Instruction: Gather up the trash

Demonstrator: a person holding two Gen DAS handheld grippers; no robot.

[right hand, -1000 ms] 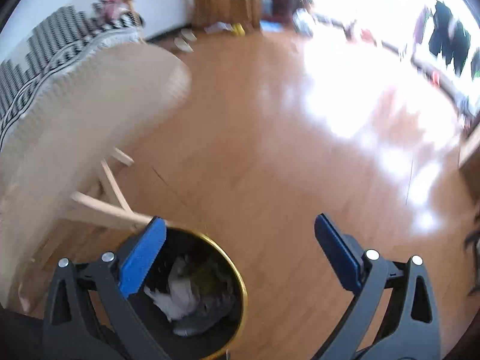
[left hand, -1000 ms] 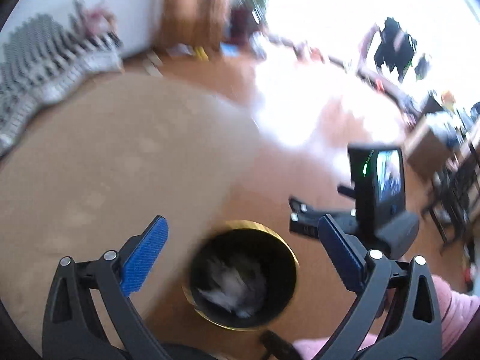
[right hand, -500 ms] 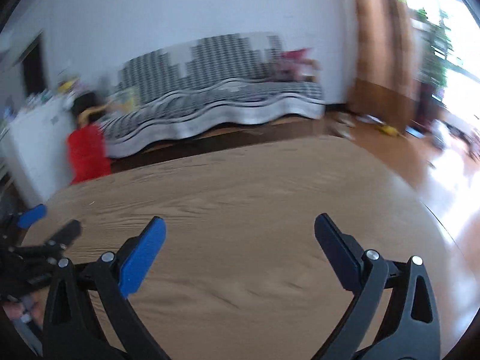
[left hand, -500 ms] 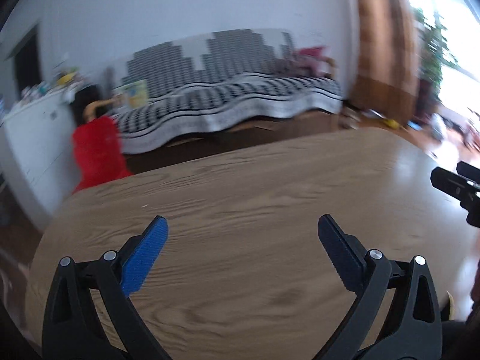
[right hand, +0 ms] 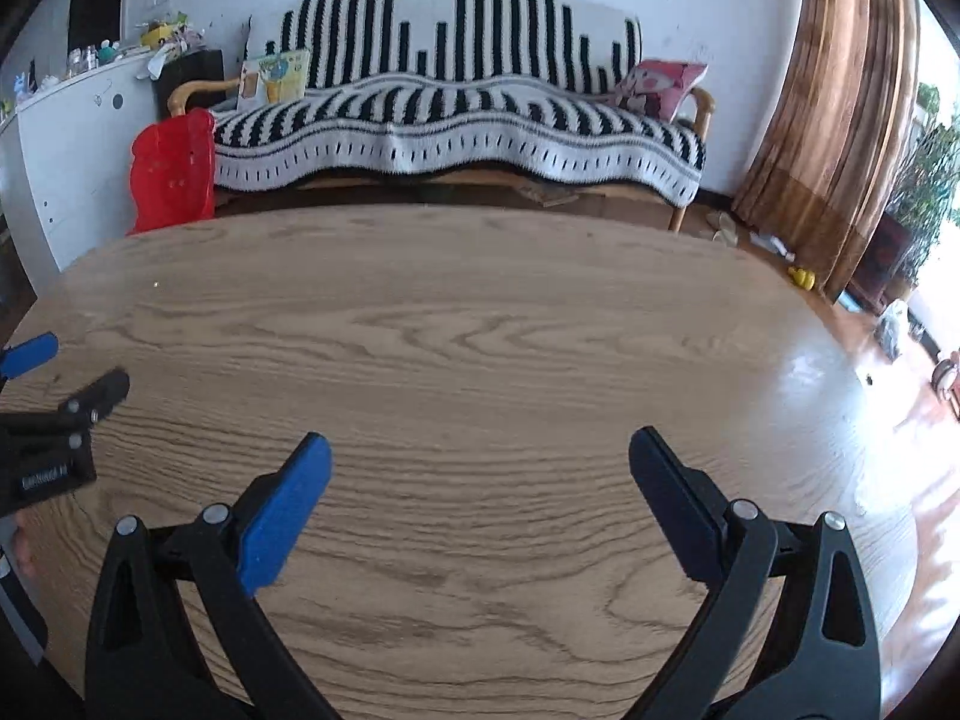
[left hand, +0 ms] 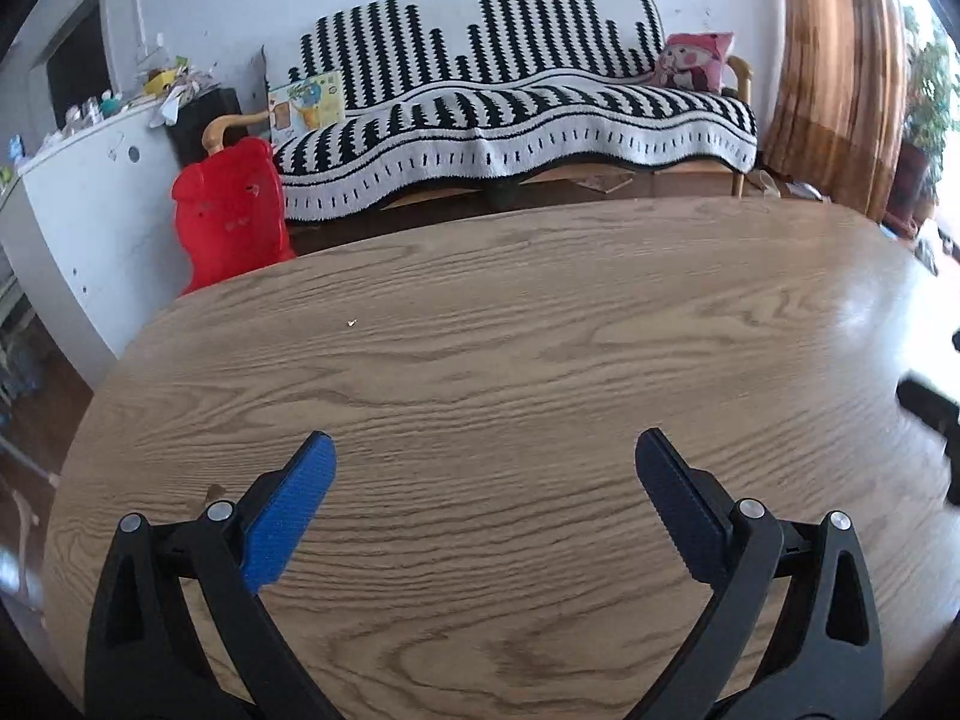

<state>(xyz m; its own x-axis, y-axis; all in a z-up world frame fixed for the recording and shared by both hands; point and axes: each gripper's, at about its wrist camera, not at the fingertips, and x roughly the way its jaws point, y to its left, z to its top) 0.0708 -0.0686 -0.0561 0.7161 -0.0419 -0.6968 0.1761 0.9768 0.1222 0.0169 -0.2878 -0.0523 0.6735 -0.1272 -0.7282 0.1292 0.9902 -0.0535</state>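
Two grippers are hovering over the wooden table (left hand: 540, 324): left gripper (left hand: 485, 450) and right gripper (right hand: 480, 447), both with fingers spread wide, gripping nothing. A tiny white crumb (left hand: 351, 321) is lying on the tabletop far ahead, well apart from both. A striped sofa (left hand: 516, 114) is standing beyond.

One wooden table (left hand: 540, 324). One sofa (left hand: 516, 114) under one black-and-white striped throw. One pink cushion (left hand: 696, 63). One red plastic chair (left hand: 231, 216). One white cabinet (left hand: 78, 192). One picture book (left hand: 307, 101). One brown curtain (left hand: 834, 72). One crumb (left hand: 351, 321). Two grippers: left gripper (left hand: 483, 468), right gripper (right hand: 480, 468).
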